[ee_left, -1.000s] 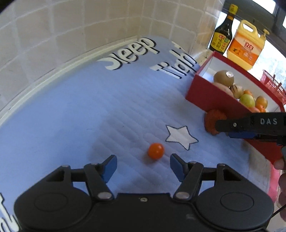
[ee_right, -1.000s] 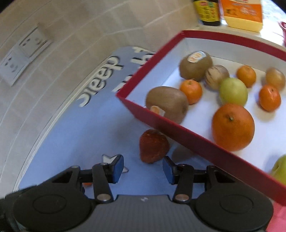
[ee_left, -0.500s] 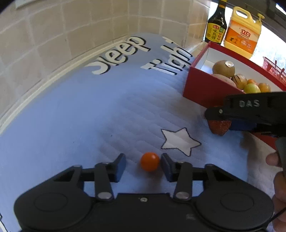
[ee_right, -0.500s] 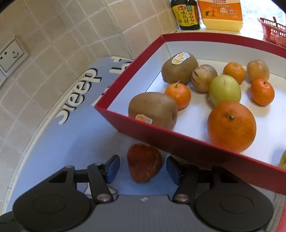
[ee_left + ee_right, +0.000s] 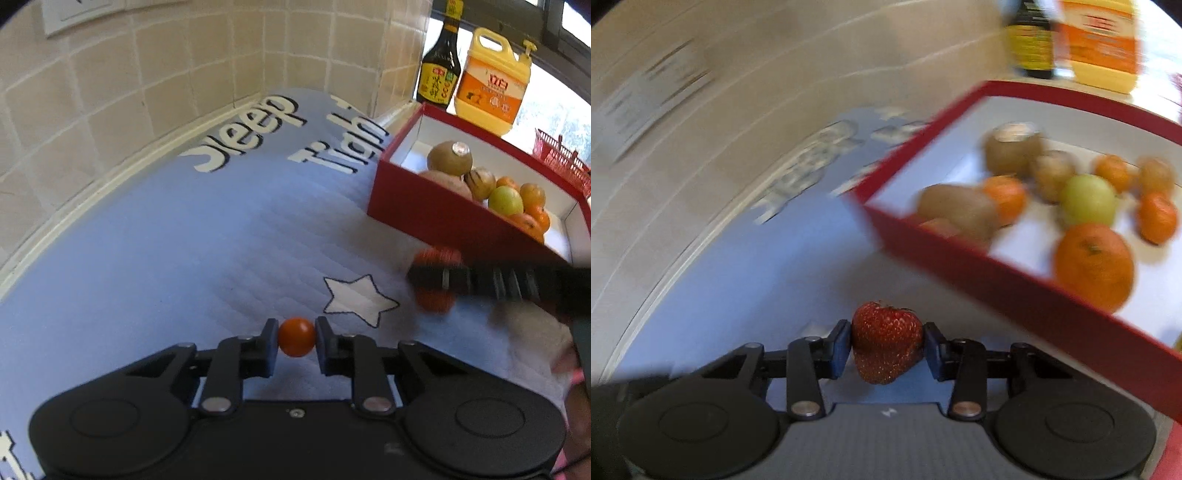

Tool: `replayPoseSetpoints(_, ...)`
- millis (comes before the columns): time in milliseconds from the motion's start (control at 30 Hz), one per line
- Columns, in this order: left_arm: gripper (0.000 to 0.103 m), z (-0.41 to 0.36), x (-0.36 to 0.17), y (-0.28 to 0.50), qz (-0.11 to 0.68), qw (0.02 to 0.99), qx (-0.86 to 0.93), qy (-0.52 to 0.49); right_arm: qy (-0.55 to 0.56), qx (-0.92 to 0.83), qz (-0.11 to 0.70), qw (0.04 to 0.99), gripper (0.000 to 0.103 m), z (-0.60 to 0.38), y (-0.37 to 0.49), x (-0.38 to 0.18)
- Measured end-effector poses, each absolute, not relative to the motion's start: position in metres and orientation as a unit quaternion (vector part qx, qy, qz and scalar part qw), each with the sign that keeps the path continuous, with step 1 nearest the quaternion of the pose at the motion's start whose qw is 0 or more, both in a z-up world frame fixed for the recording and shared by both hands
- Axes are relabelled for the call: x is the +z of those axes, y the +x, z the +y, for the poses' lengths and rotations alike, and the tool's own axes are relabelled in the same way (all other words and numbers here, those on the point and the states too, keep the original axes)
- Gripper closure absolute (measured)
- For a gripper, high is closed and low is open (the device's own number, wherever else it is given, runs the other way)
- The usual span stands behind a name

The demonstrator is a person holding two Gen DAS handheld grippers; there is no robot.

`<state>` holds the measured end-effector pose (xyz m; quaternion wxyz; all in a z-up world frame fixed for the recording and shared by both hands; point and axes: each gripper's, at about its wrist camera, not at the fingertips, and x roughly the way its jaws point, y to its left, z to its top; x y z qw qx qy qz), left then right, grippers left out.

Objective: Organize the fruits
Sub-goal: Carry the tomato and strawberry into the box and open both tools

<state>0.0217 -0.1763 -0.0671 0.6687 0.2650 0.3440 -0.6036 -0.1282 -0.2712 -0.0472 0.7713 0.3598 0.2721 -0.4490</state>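
Note:
My left gripper [image 5: 296, 341] is shut on a small orange-red tomato [image 5: 296, 336], low over the blue mat [image 5: 184, 240] by the white star [image 5: 356, 301]. My right gripper [image 5: 886, 341] is shut on a red strawberry [image 5: 886, 341] and holds it above the mat; it also shows in the left wrist view [image 5: 436, 284], blurred, with the strawberry [image 5: 434, 301] in it. The red box [image 5: 1015, 306] with a white inside holds kiwis, oranges and a green fruit; it stands to the right [image 5: 424, 210].
A dark sauce bottle [image 5: 439, 70] and a yellow detergent jug [image 5: 491, 81] stand behind the box. A red basket [image 5: 561, 158] is at the far right. A tiled wall [image 5: 147, 74] borders the mat at the back and left.
Both grippers have closed: the left on the tomato, the right on the strawberry. The right gripper has lifted the strawberry off the mat and is moving; its view is blurred.

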Motion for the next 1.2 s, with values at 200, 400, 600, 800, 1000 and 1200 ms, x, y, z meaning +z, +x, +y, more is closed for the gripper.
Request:
replayPoseSetpoints(200,0.079,-0.168,-0.026,0.034,0.331,0.684,-0.606,0.235,0.322,-0.337,0.301,0.832,0.059,-0.242,-0.129,-0.015)
replayPoseSetpoints(400,0.079,-0.187,0.044,0.03,0.286,0.691,-0.633,0.198,0.27,-0.394,0.21,0.853,0.059,-0.276,-0.182,0.06)
replayPoseSetpoints(600,0.079,-0.243,0.101,-0.003,0.25,0.66,-0.689,0.167,0.239,-0.509,0.15,0.813,0.059,-0.323,-0.262,0.118)
replayPoseSetpoints(800,0.079,-0.316,0.089,-0.061,0.264,0.59,-0.738,0.194,0.26,-0.571,0.162,0.761,0.059,-0.341,-0.32,0.107)
replayPoseSetpoints(1000,0.079,-0.353,0.027,-0.104,0.331,0.532,-0.737,0.252,0.283,-0.558,0.247,0.74,0.059,-0.353,-0.329,0.067)
replayPoseSetpoints(1200,0.079,-0.366,-0.027,-0.101,0.404,0.495,-0.725,0.258,0.298,-0.548,0.317,0.714,0.059,-0.355,-0.32,0.029)
